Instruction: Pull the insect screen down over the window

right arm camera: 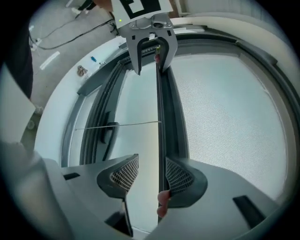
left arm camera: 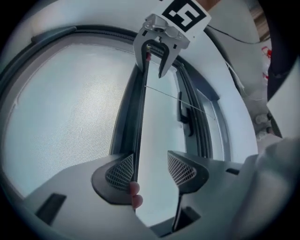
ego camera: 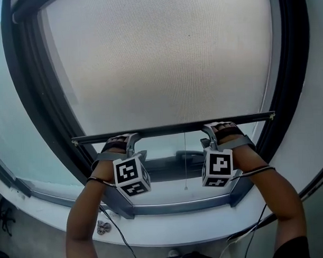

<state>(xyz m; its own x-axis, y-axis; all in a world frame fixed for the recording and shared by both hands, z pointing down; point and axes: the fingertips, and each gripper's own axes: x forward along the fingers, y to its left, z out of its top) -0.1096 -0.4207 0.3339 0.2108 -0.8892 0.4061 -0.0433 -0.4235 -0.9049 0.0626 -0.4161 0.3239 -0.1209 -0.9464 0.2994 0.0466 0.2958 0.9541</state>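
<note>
Both tongs sit on the bottom bar (ego camera: 172, 128) of the insect screen (ego camera: 164, 57), one toward each end. My left tongs (left arm camera: 150, 171) stand wide: the bar lies against the pad on the mesh side and the other pad is well clear of it. My right tongs (right arm camera: 152, 173) stand narrower, with the bar touching the mesh-side pad and a gap to the other. My fingertips (left arm camera: 135, 194) curl behind the bar. The mesh covers most of the window (ego camera: 23, 104). The bar hangs level near the bottom, with an uncovered strip of glass (left arm camera: 157, 136) below it. A thin pull cord (ego camera: 185, 162) hangs from the bar's middle, in front of the window handle (ego camera: 190, 154). Each marker cube (ego camera: 131, 176) carries black-and-white square patterns.
</note>
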